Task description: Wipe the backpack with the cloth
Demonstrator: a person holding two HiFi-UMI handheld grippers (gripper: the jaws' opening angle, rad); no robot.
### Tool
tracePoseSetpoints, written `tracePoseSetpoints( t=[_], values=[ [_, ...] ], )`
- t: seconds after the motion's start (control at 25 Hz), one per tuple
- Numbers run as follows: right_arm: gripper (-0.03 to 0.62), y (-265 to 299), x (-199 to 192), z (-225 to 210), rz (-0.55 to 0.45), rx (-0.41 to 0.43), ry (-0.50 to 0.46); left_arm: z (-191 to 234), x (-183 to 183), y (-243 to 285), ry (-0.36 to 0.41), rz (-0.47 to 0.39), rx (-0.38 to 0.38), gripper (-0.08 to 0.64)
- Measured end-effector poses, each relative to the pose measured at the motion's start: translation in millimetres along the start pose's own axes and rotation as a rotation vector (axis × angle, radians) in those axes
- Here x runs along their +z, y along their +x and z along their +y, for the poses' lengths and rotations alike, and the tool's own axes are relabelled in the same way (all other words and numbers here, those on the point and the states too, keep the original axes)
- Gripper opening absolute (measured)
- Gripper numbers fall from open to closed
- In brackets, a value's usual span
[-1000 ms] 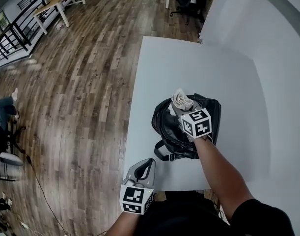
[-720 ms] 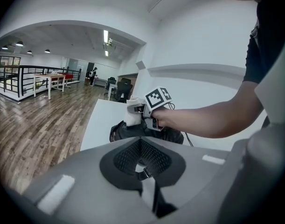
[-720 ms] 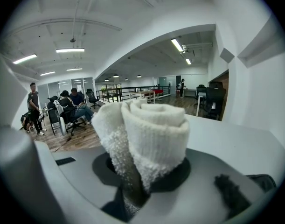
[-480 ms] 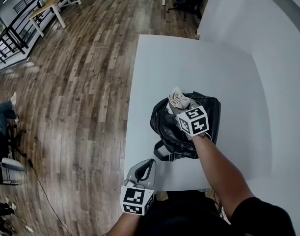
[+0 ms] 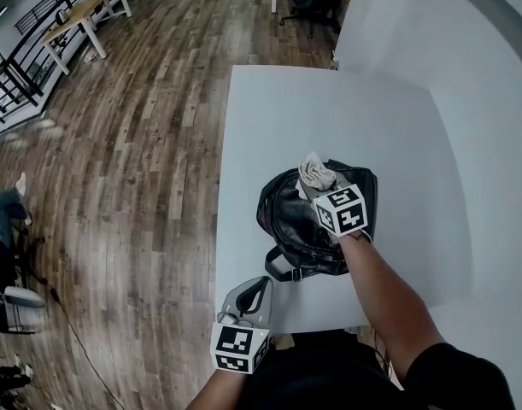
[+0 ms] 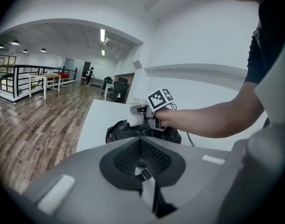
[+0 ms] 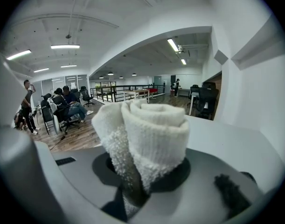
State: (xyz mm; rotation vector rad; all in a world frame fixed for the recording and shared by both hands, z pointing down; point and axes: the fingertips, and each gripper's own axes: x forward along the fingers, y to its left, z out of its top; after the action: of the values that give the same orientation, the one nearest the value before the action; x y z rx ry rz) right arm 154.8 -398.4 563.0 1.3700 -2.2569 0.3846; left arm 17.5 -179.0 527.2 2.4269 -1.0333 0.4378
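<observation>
A black leather backpack (image 5: 299, 225) lies on the white table (image 5: 269, 126), toward its near half. My right gripper (image 5: 322, 188) hangs over the bag's far right part, shut on a rolled white cloth (image 5: 314, 173) that sticks out past the jaws. In the right gripper view the cloth (image 7: 147, 134) fills the middle, pinched between the grey jaws. My left gripper (image 5: 250, 290) is at the table's near edge, left of the bag, shut with nothing in it. The left gripper view shows the backpack (image 6: 121, 130) ahead with the cloth (image 6: 134, 118) on top of it.
A bag strap (image 5: 282, 269) loops toward the near table edge. A wood floor (image 5: 115, 186) lies left of the table and a white wall (image 5: 491, 143) runs along its right side. Desks and office chairs stand far off, and people sit there (image 7: 67, 104).
The right gripper and cloth have shifted only slightly over the backpack's top. The head view has drifted a little. The left gripper has stayed in place.
</observation>
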Motion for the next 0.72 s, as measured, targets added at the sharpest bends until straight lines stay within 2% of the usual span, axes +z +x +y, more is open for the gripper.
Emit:
tracePoseSetpoints(
  t=[0.48,0.72],
  values=[
    [0.091,-26.0,1.7,-30.8,0.003,-0.075,-0.014,-11.0,5.5,9.5,0.017,-0.001,-0.037,0.006],
    [0.091,-39.2,3.3,-47.5,-0.013,-0.103,0.018,-16.1,11.0,11.1,0.032,-0.008,-0.051,0.006]
  ],
)
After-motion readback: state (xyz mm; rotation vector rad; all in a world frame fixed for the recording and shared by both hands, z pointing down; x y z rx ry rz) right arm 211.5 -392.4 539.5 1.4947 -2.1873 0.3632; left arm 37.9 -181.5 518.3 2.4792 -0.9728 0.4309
